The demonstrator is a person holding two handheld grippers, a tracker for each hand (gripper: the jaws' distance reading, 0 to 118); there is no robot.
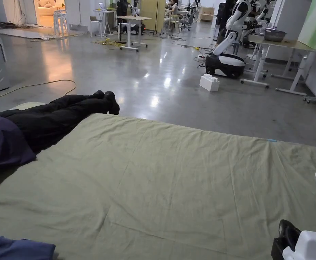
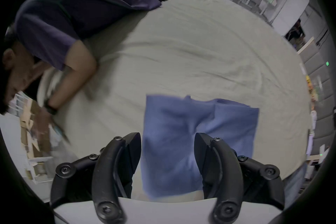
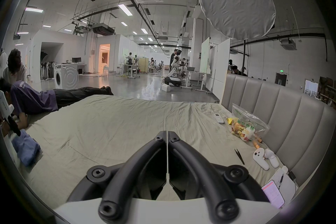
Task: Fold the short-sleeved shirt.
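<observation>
folded blue shirt [image 2: 190,137] on bed [image 2: 181,55] | left hand-held gripper [image 2: 167,138] jaws apart, empty, over shirt | right hand-held gripper [image 3: 167,132] jaws together, empty

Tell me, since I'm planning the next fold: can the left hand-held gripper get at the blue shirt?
Probably yes. The left hand-held gripper is open right over the blue shirt, with nothing between them on the bed sheet.

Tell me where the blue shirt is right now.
The blue shirt lies folded on the green sheet at the bed's near edge, just ahead of the open left gripper.
</observation>
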